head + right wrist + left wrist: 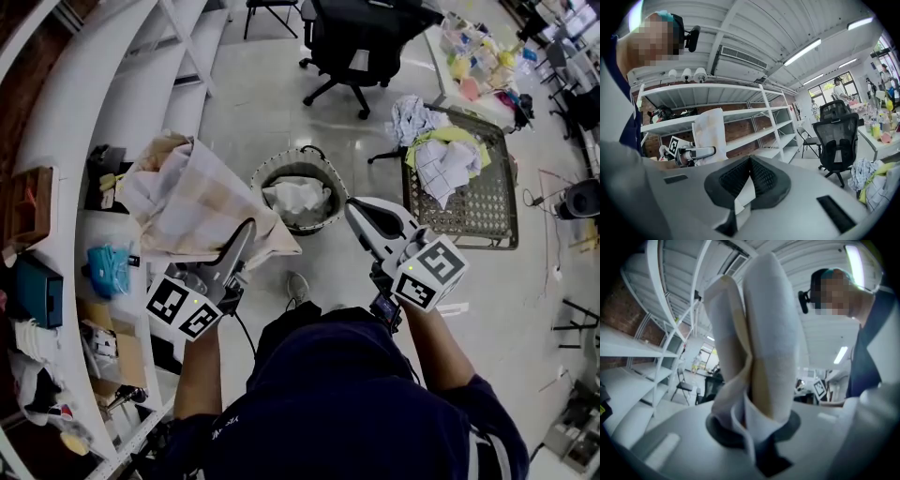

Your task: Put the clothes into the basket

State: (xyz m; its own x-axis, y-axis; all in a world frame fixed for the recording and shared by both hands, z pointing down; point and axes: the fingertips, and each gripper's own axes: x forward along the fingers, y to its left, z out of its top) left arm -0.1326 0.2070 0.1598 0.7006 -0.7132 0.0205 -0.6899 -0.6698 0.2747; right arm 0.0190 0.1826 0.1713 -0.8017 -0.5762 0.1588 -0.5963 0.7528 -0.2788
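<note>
A beige and white checked cloth [192, 202] hangs bunched from my left gripper [247, 231], which is shut on it just left of the basket. In the left gripper view the cloth [759, 343] rises in folds out of the closed pads of the left gripper [752, 423]. The round dark basket [262, 178] stands on the floor ahead, with a white garment [298, 195] lying in it. My right gripper [360, 214] hovers at the basket's right rim, and in its own view the right gripper [750, 161] has its pads together and holds no garment.
A heap of clothes [441, 155] lies on a metal grid cart [478, 211] to the right. A black office chair [361, 37] stands beyond the basket. White shelving [84, 141] with clutter runs along the left. A desk with small items [483, 61] is at the far right.
</note>
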